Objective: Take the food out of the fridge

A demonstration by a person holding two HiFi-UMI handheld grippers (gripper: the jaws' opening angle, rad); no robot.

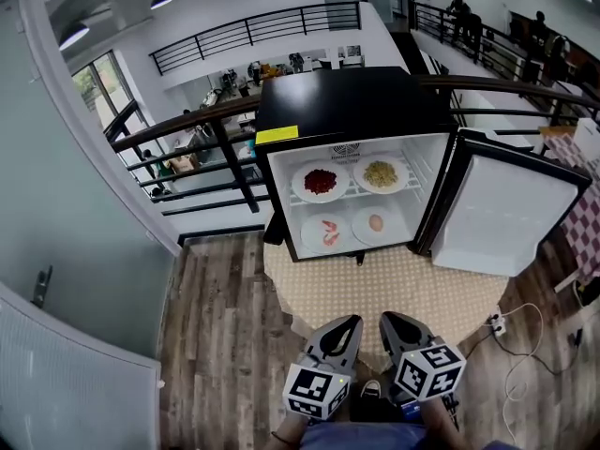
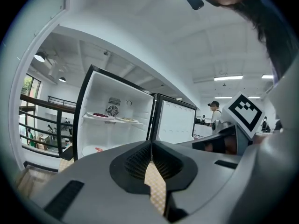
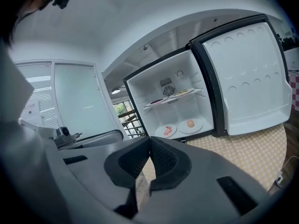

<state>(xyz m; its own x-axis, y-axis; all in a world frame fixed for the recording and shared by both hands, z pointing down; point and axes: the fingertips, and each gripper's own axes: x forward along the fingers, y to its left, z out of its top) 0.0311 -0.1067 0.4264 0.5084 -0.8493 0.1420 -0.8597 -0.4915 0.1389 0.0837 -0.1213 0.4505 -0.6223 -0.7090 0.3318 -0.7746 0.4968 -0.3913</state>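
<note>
Wood-plank floor (image 1: 220,326), grey-brown. A beige checked rug (image 1: 403,284) lies on it in front of the fridge (image 1: 352,111).

Fridge: small, black top, white inside. It stands at 12 o'clock from both claws and well apart from them. Its door (image 1: 506,216) is swung wide toward 3 o'clock.

The wire shelf (image 1: 349,196) carries two plates: red food (image 1: 320,181) on the 9 o'clock side, pale noodles (image 1: 381,174) on the 3 o'clock side. The fridge bottom holds two more: shrimp (image 1: 329,233) at 9 o'clock, a round pale-orange item (image 1: 376,223) at 3 o'clock. All the food sits inside the fridge.

Left claw (image 1: 349,324) and right claw (image 1: 388,322) are side by side low over the rug's near edge, pointing at the fridge. Each is pressed together, tips meeting.

Room: open upper level with white walls. A dark railing (image 1: 197,125) runs behind the fridge toward 10 o'clock. A white cable and power strip (image 1: 498,324) lie on the floor at 3 o'clock of the claws. People stand far off at 1 o'clock.
</note>
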